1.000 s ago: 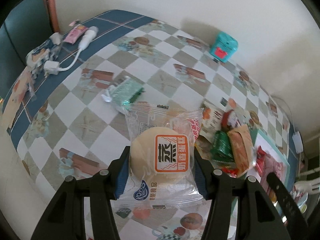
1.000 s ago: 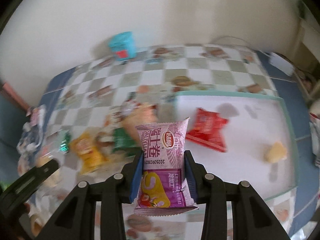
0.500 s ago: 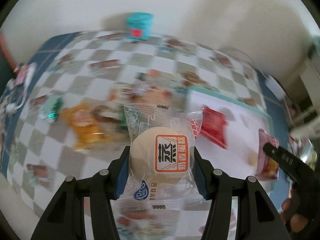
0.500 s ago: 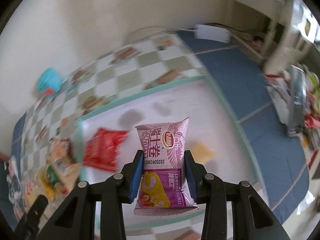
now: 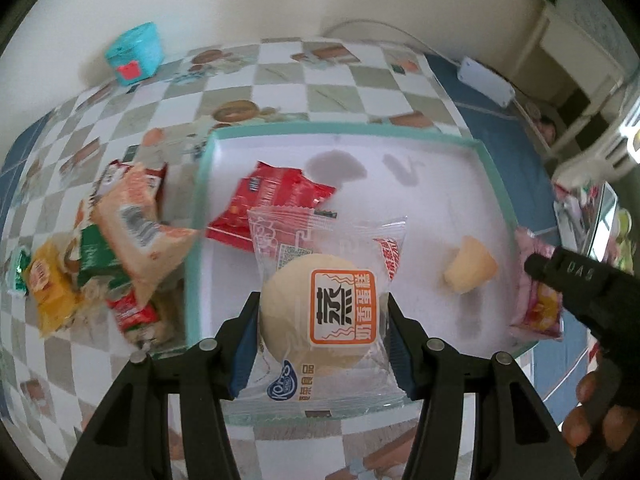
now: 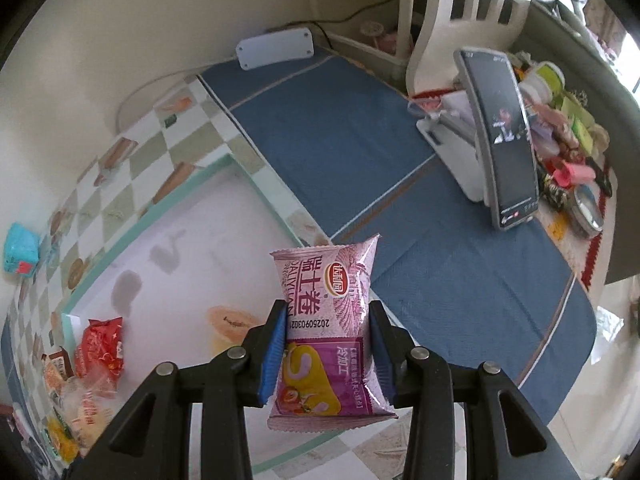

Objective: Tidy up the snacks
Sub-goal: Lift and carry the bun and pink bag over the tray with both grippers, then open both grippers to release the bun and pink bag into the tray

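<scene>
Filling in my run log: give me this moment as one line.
left tongs: shut on steamed cake packet | right tongs: shut on purple snack pack | both over tray

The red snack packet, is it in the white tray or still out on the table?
In. The red snack packet lies inside the white tray's teal rim, near its left edge.

One tray [image 5: 496,184], two held snack packets [image 5: 332,312].

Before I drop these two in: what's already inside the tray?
Inside the tray: a red packet near its left wall and a small pale cup-shaped snack. The steamed cake packet held over it hides the floor beneath, so more could lie there.
</scene>
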`<state>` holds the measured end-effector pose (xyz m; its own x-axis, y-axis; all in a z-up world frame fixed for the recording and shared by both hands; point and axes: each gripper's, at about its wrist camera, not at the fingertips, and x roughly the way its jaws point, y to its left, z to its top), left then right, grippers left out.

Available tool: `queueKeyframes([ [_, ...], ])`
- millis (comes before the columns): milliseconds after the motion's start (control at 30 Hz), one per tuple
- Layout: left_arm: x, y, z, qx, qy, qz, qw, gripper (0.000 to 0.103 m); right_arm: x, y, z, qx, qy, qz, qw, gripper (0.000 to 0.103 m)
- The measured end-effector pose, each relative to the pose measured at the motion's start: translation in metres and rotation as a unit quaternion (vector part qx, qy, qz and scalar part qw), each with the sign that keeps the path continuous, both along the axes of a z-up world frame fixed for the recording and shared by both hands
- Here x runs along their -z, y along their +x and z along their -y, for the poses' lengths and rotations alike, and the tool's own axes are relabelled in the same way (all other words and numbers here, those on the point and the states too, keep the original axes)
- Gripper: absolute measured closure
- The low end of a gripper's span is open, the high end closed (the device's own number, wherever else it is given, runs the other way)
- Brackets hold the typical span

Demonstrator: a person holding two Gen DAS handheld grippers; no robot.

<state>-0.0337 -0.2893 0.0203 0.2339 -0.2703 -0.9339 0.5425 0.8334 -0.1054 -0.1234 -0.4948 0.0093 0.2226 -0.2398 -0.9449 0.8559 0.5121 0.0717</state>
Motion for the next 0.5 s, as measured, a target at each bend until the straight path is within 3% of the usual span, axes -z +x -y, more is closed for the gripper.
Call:
queueKeyframes([
  [100,0.006,0.000,0.002,0.005,-0.006,-0.009,0.9999,0.044,0.007,0.002,-0.004,-0.008,0.013,-0.002,1.000,0.060],
  [333,0.006,0.006,-0.007,-0.011,-0.022,-0.013,0.9996,0.027,0.013,0.004,-0.010,-0.018,0.043,0.005,0.999,0.056],
  [400,0.004,0.009,-0.012,-0.019,-0.025,-0.015,0.9994,0.027,0.010,0.003,-0.011,-0.015,0.042,0.004,0.999,0.039],
  [500,0.000,0.015,-0.020,-0.033,-0.032,-0.015,0.9988,0.025,0.008,0.008,-0.012,-0.020,0.042,0.008,0.999,0.023],
])
